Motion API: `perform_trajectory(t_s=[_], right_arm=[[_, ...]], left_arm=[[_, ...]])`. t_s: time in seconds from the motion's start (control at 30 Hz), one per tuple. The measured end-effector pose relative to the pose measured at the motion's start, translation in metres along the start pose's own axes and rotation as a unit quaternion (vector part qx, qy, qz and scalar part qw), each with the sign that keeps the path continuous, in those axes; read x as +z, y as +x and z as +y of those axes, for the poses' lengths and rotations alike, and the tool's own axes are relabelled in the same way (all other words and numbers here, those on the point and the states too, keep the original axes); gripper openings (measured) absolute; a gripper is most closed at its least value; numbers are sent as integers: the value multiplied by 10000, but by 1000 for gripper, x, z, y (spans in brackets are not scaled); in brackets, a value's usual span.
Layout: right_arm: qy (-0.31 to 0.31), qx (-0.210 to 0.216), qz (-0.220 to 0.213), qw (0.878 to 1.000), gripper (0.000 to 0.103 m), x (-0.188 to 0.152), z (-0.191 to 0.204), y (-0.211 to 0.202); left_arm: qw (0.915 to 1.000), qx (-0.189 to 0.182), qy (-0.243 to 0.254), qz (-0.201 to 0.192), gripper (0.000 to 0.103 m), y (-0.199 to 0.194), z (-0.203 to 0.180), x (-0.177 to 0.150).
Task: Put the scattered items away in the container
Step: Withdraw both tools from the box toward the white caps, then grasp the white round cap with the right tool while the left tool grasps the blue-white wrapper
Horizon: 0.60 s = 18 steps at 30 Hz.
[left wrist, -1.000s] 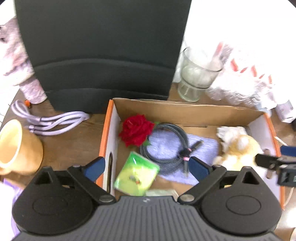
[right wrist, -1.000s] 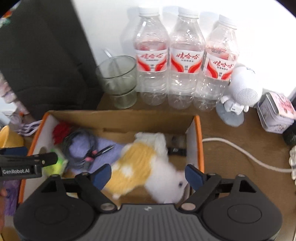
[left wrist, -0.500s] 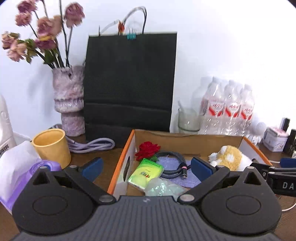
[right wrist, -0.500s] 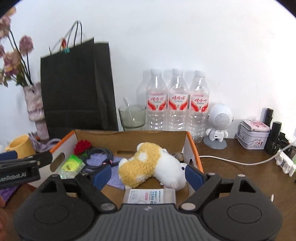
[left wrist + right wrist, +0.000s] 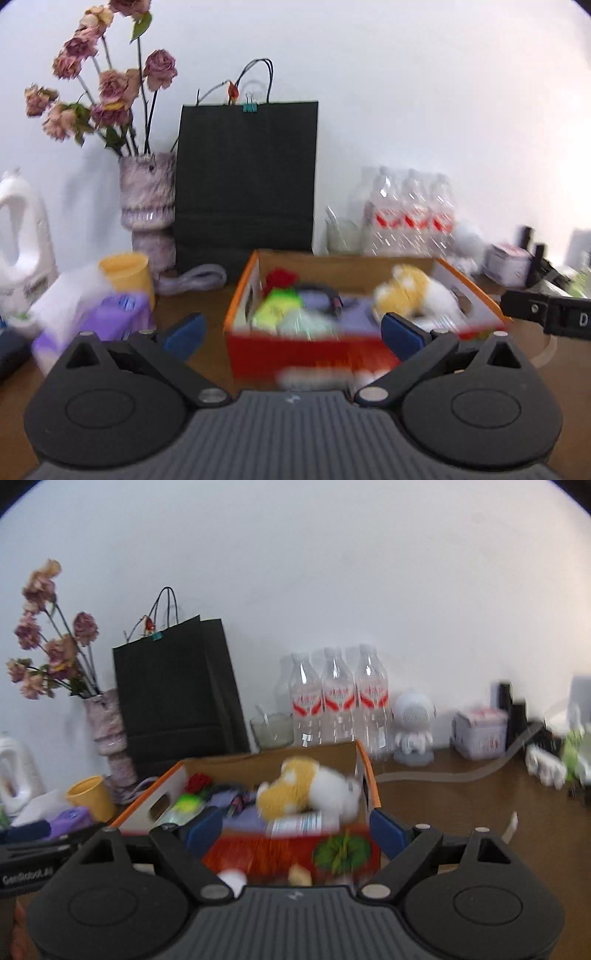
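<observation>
An orange-and-red cardboard box (image 5: 314, 350) stands on the wooden table, blurred. Inside lie a red rose (image 5: 280, 277), a green packet (image 5: 277, 310), a dark coiled cable (image 5: 327, 291) and a yellow-and-white plush toy (image 5: 417, 291). My left gripper (image 5: 293, 332) is open, back from the box's front wall, with nothing between its fingers. In the right wrist view the box (image 5: 258, 853) shows the plush toy (image 5: 306, 794), the rose (image 5: 197, 781) and a white packet (image 5: 303, 823). My right gripper (image 5: 295, 830) is also open and holds nothing.
Behind the box stand a black paper bag (image 5: 245, 184), a vase of dried flowers (image 5: 147, 199), water bottles (image 5: 338, 701), a glass (image 5: 271, 731) and a white robot figure (image 5: 412, 727). A yellow cup (image 5: 125, 273) and a purple tissue pack (image 5: 92, 317) sit left; a white cable (image 5: 443, 775) runs right.
Both grippers drew back from the box and tilted up. Earlier they looked down into it; now its front wall and the wall behind show. Both jaws stayed open.
</observation>
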State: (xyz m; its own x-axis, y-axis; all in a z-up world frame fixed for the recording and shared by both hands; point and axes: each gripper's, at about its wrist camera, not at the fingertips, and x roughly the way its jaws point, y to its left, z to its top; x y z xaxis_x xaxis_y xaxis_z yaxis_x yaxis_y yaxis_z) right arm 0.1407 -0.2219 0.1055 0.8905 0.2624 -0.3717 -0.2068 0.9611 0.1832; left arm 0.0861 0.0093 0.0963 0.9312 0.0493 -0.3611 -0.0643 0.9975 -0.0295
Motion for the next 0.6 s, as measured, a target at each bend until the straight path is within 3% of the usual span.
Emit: perform_trajectory(t_s=[0.33,0.5,0.6], right_arm=[[357,-152,36,9992,87,-76,-4,-122],[162,-272,242,9992,87,-101,2,-158],[138,-110,324,9993,87,-111,5,-167]], left_arm=[[9999,-75,1,121,103,-117,-3,-71],[9996,-134,114,198,103,-146,-2,-89],[9995,-105,91,291,103,-147,2,-96]])
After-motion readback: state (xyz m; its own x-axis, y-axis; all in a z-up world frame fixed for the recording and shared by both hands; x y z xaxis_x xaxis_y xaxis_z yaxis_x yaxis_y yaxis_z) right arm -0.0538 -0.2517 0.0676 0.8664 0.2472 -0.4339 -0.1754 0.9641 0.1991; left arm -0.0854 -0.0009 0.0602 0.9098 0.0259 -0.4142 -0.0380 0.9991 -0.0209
